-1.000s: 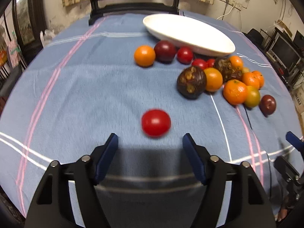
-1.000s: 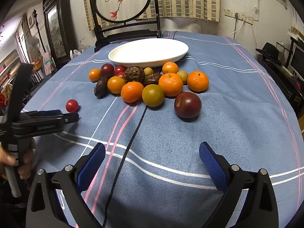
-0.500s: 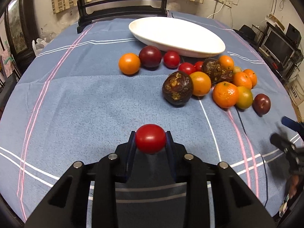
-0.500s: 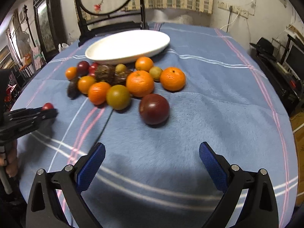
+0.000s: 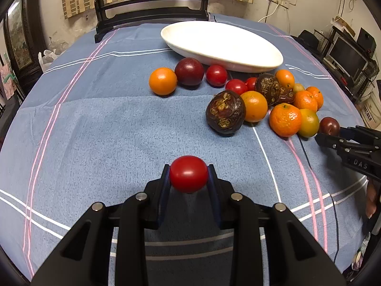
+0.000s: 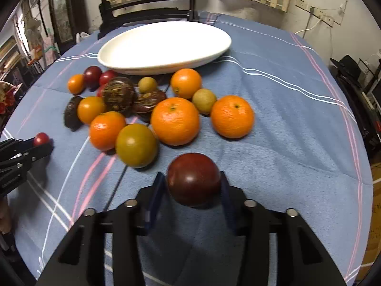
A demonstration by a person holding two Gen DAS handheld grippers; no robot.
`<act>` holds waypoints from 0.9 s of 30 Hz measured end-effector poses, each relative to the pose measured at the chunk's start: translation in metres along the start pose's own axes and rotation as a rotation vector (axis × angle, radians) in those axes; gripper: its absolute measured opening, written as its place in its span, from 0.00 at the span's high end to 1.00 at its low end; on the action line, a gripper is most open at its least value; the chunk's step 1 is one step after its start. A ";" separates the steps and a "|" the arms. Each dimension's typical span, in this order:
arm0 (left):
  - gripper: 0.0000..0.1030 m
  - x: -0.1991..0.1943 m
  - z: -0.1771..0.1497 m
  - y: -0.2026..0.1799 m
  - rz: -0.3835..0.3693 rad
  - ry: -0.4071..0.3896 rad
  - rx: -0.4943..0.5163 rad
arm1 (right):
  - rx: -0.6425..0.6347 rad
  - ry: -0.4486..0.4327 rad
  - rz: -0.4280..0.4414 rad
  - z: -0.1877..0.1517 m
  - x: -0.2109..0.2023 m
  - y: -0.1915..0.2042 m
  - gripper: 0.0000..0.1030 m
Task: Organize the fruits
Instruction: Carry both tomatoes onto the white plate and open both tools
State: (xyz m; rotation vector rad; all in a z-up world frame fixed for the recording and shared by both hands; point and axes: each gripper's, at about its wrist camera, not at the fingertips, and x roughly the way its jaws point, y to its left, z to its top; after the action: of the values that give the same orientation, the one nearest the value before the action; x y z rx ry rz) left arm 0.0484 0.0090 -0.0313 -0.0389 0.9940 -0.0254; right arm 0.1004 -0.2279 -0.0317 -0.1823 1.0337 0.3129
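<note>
Covering the tabletop (image 5: pixel 95 124), a blue striped cloth carries a white dish (image 5: pixel 221 45) at upper centre with fruit below it. Both grippers tilt downward. Left gripper (image 5: pixel 188 175), low centre, pinches a tomato (image 5: pixel 188 174). Right gripper (image 6: pixel 193 183) has just been closing, its fingers (image 6: pixel 156 190) flanking a plum (image 6: pixel 193 178).

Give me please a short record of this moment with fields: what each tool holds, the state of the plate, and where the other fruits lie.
left tool: shut on the red tomato
right tool: jaws have just been closing, now against the dark plum
plate: white, nothing in it
other fruits: oranges, tomatoes, dark wrinkled fruits clustered on the tablecloth in front of the plate
task progress: no fruit on the plate yet
</note>
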 end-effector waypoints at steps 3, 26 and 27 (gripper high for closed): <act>0.72 0.000 0.002 0.002 -0.019 0.003 0.001 | 0.017 -0.011 0.047 -0.002 -0.003 -0.003 0.60; 0.71 0.075 0.199 -0.028 -0.092 0.028 -0.012 | -0.094 -0.129 0.101 0.144 0.031 0.045 0.60; 0.71 0.081 0.200 -0.028 -0.090 0.037 -0.010 | -0.092 -0.116 0.096 0.147 0.038 0.045 0.60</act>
State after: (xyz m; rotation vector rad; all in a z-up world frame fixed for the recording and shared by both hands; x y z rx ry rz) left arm 0.2601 -0.0177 0.0111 -0.0928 1.0284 -0.1036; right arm 0.2228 -0.1359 0.0095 -0.1952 0.9158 0.4539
